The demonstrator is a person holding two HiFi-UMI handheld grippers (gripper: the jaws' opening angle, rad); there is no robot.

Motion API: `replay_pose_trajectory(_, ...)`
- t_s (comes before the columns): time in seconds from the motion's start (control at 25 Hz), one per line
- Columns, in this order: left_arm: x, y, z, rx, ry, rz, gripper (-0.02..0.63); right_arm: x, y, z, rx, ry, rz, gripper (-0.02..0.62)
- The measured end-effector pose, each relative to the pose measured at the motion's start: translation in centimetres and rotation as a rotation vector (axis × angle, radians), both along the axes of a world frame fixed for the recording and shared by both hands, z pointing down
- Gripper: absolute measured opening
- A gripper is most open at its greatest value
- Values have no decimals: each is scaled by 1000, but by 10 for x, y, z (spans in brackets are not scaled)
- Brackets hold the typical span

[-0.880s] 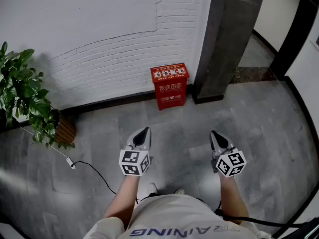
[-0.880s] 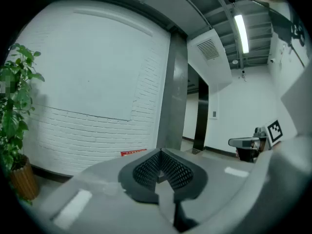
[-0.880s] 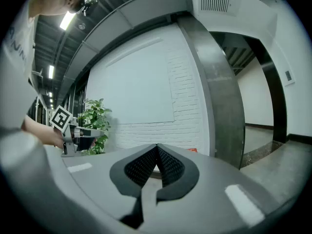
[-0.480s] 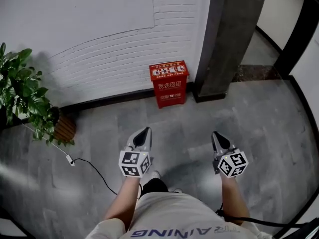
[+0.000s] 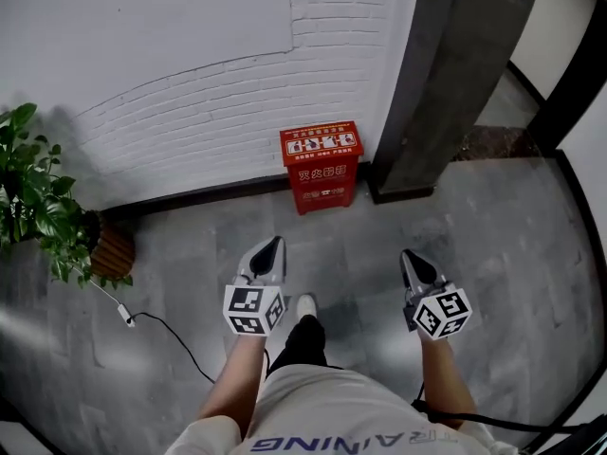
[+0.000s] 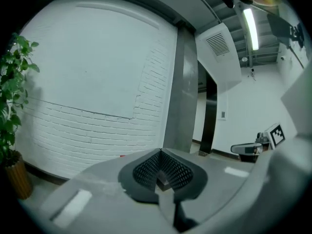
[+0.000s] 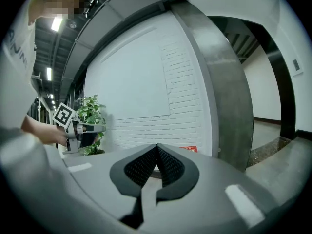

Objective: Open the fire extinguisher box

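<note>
A red fire extinguisher box [image 5: 322, 166] stands on the floor against the white brick wall, its lid down. In the right gripper view only a red corner of the fire extinguisher box [image 7: 189, 149] peeks over the jaws. My left gripper [image 5: 275, 246] is held well in front of the box, a little to its left, jaws together and empty. My right gripper [image 5: 406, 257] is level with it, further right, also shut with nothing between the fingers. In the gripper views, the left gripper [image 6: 159, 152] and the right gripper [image 7: 156, 146] each show closed tips.
A dark grey pillar [image 5: 446, 74] rises just right of the box. A potted plant [image 5: 43, 207] stands at the left by the wall, with a white plug and black cable [image 5: 156, 322] trailing over the grey tiled floor. My shoe [image 5: 305, 306] steps forward between the grippers.
The box has come slightly nearer and lower in the head view as the person steps forward. A foot now shows between the grippers. Both grippers keep their pose.
</note>
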State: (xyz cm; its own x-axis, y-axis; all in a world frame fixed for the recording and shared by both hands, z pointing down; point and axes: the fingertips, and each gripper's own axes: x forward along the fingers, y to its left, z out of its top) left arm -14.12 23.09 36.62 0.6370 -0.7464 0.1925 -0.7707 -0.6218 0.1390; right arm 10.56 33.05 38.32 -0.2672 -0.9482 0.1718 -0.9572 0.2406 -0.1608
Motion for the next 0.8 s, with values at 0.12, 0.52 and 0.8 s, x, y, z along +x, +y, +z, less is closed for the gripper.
replay_pose_trajectory(0.12,10,-65,-1,-4,8,0,4,15,-66,-8,-1,15,12,3)
replay_pose_trajectory(0.52,25,-236,-8,-27,-15,10,4,23,-249,-38,10,24,-19,3)
replay_pose_trajectory(0.8,39,-303,8,-50,-20,-62,4,42,-344,-23,-11,19,-88,3)
